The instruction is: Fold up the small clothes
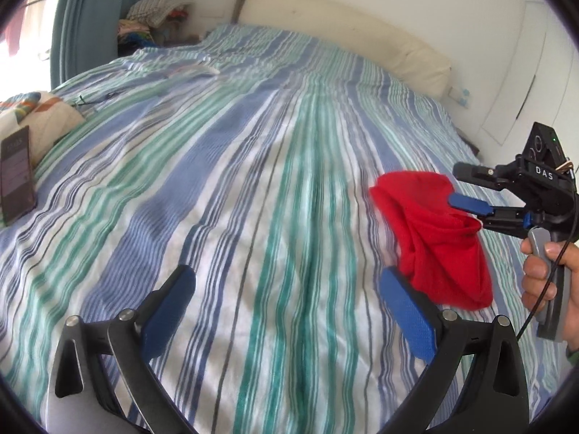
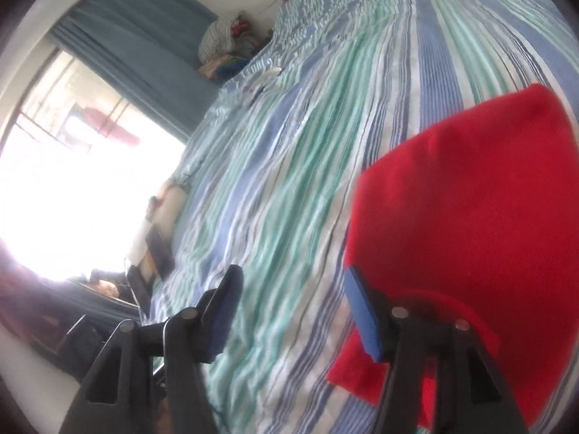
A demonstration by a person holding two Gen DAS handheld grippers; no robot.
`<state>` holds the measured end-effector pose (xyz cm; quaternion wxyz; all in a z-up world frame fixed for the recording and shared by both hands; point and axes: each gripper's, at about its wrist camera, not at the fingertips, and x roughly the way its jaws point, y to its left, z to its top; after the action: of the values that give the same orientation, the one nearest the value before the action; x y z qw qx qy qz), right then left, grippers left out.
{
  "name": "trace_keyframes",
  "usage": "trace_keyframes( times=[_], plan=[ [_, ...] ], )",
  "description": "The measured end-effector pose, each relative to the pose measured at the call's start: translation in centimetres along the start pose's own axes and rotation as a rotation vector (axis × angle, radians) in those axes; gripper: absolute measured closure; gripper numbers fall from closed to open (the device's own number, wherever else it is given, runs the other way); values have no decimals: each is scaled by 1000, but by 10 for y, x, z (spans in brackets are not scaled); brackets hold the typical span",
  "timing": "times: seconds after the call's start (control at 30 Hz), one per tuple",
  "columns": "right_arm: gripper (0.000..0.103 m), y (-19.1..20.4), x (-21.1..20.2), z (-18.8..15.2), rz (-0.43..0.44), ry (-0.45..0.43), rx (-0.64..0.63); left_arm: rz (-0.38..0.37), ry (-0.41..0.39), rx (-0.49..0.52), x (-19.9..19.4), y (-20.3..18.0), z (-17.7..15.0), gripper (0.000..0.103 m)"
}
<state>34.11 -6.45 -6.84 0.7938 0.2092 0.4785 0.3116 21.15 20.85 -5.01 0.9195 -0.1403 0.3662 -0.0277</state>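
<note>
A small red garment (image 1: 434,238) hangs bunched above the striped bedcover (image 1: 253,181) at the right of the left wrist view. It is draped over one finger of my right gripper (image 2: 295,311), whose other blue finger (image 1: 468,204) shows above the cloth. In the right wrist view the red garment (image 2: 463,224) covers the outer side of the right finger (image 2: 363,314). The jaws stand apart with only bedcover (image 2: 289,181) showing between them. My left gripper (image 1: 286,278) is open over bare bedcover, left of the garment, holding nothing.
A person's hand (image 1: 546,278) holds the right gripper's handle. A patterned cushion (image 1: 39,115) and a dark flat booklet (image 1: 16,177) lie at the bed's left edge. A cream headboard (image 1: 343,32), a clothes pile (image 1: 155,14) and a blue curtain (image 1: 83,18) stand beyond.
</note>
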Motion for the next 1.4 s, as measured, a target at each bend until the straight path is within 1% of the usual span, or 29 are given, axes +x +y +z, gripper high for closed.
trace_keyframes(
  times=[0.07,0.1,0.17,0.2,0.23,0.27,0.33,0.37,0.4,0.47,0.5,0.53,0.57,0.6,0.63,0.67,0.7,0.73,0.8,0.83,0.93,1.0,1.07,1.17,1.23,1.27,1.3,1.33,1.4],
  plan=[
    [45,-3,-31,-1,-16,-81,0,-8,-2,-12,0,1,2,1],
    [45,-4,-41,-1,-69,-102,-11,-12,0,-17,0,0,2,1],
    [46,-11,-47,-6,-223,-100,-63,-20,7,-19,2,-2,2,1],
    [55,-16,-42,-12,-270,-78,-76,-20,10,-16,3,-3,0,1],
    [62,-23,-35,-17,-282,-39,-81,-16,11,-10,4,-5,-1,1],
    [75,-27,-23,-26,-269,5,-89,-9,13,-2,5,-6,-2,1],
    [77,-21,8,-53,-250,113,-161,10,20,13,6,-6,-4,1],
    [76,-11,22,-69,-271,159,-234,17,23,16,8,-6,-5,1],
    [76,1,31,-82,-306,179,-317,21,28,18,9,-6,-6,1],
    [76,17,29,-96,-376,146,-431,22,37,18,11,-7,-6,1],
    [76,20,20,-97,-380,123,-432,22,41,21,11,-8,-6,1],
    [75,21,7,-97,-370,88,-416,23,43,26,12,-10,-6,1],
    [70,21,-9,-97,-363,38,-402,24,45,36,12,-14,-5,1],
    [61,23,-23,-97,-371,-12,-398,26,46,47,13,-17,-6,1],
    [56,24,-34,-97,-392,-57,-401,29,46,60,13,-21,-6,1],
    [47,22,-41,-100,-421,-93,-401,35,47,75,14,-25,-7,1],
    [36,16,-43,-103,-446,-108,-391,43,50,92,15,-29,-8,1],
    [33,9,-36,-104,-455,-83,-366,52,52,109,16,-32,-9,1],
    [32,-14,-18,-108,-432,20,-308,75,51,142,17,-37,-12,1],
    [32,-18,-16,-113,-431,19,-309,87,50,159,18,-39,-14,1],
    [32,-11,-32,-122,-418,-71,-341,122,50,199,20,-42,-18,1],
    [30,-5,-47,-126,-405,-108,-337,128,57,209,22,-44,-19,1],
    [27,0,-63,-131,-417,-138,-353,131,60,217,23,-46,-20,1],
    [22,0,-79,-139,-455,-157,-360,158,70,253,28,-52,-25,1],
    [22,-11,-87,-145,-467,-148,-335,163,81,280,31,-55,-29,1],
    [22,-18,-90,-149,-470,-142,-316,145,91,281,32,-56,-30,1],
    [22,-25,-93,-152,-473,-136,-294,98,109,263,32,-56,-31,1],
    [22,-32,-97,-154,-474,-135,-274,14,136,223,32,-55,-32,1],
    [22,-47,-108,-156,-471,-141,-230,-209,209,124,34,-55,-30,1]
  ],
)
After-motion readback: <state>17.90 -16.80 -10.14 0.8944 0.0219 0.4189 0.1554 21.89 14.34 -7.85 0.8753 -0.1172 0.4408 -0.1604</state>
